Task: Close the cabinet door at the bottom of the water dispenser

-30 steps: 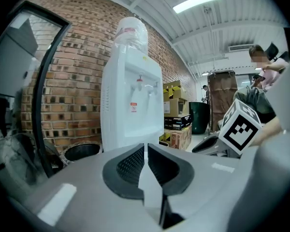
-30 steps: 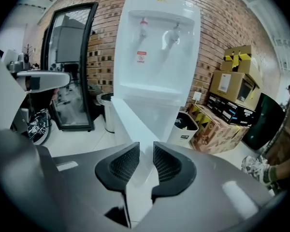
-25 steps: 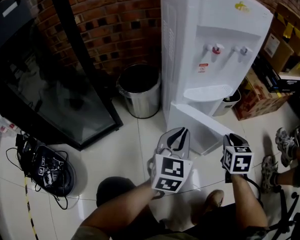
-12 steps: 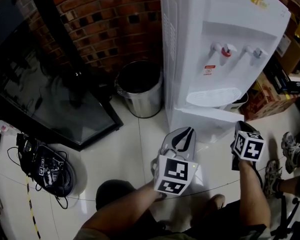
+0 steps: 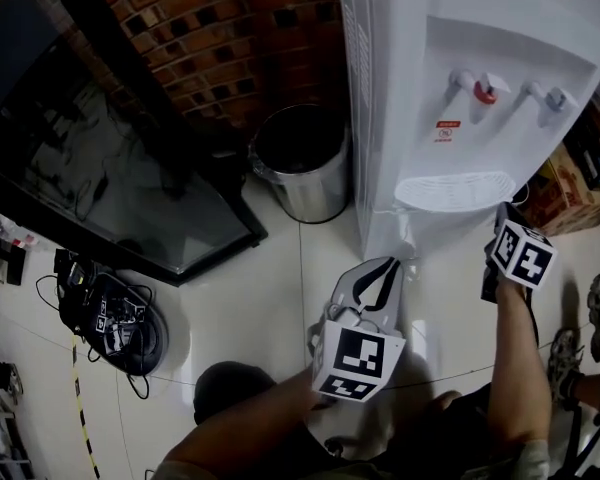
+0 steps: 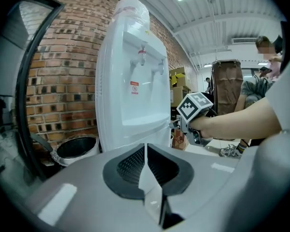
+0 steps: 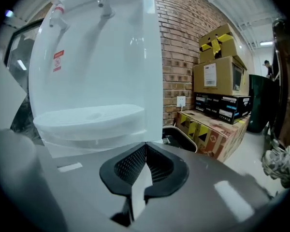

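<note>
While a bin (image 5: 318, 204) flanks the dispenser (image 5: 410, 78), boxes (image 7: 220, 71) stand near.

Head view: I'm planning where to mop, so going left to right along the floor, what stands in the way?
Tangle of black cables → steel trash bin → water dispenser → cardboard box
</note>
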Action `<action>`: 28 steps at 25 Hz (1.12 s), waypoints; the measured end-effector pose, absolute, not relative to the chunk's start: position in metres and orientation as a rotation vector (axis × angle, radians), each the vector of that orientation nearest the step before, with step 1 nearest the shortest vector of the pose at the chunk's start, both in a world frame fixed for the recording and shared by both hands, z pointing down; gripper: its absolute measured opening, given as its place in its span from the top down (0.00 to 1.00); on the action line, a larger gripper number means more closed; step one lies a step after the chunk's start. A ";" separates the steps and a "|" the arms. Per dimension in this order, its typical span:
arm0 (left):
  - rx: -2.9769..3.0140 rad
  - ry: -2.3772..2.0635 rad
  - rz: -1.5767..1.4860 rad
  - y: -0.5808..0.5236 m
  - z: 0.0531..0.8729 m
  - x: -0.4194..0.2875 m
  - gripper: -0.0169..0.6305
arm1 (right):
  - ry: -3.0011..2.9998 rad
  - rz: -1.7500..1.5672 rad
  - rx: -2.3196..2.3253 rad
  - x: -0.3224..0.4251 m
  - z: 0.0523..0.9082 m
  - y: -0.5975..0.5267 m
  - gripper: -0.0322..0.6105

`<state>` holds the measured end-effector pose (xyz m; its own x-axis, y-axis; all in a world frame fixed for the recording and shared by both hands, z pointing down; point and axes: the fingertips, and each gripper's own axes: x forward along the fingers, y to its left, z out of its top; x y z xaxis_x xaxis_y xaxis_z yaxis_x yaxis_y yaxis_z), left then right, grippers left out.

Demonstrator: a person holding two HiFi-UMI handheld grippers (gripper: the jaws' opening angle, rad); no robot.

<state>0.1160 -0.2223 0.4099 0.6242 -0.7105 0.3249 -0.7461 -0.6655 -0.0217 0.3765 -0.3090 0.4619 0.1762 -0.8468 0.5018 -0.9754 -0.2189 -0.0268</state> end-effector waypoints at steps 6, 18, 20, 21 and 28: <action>2.709 -1.262 0.463 -0.227 0.410 0.109 0.95 | -1.790 0.674 2.168 0.376 0.466 -0.312 0.95; 2.714 -1.325 0.256 -0.214 0.354 0.085 0.97 | -1.959 0.383 2.094 0.313 0.365 -0.248 0.95; 2.716 -1.328 0.225 -0.205 0.342 0.076 0.97 | -2.005 0.336 2.075 0.295 0.347 -0.231 0.95; 2.720 -1.331 0.213 -0.201 0.336 0.072 0.97 | -2.029 0.324 2.064 0.286 0.339 -0.222 0.95; 2.726 -1.405 0.142 -0.174 0.306 0.039 0.97 | -2.221 0.242 2.000 0.222 0.282 -0.164 0.95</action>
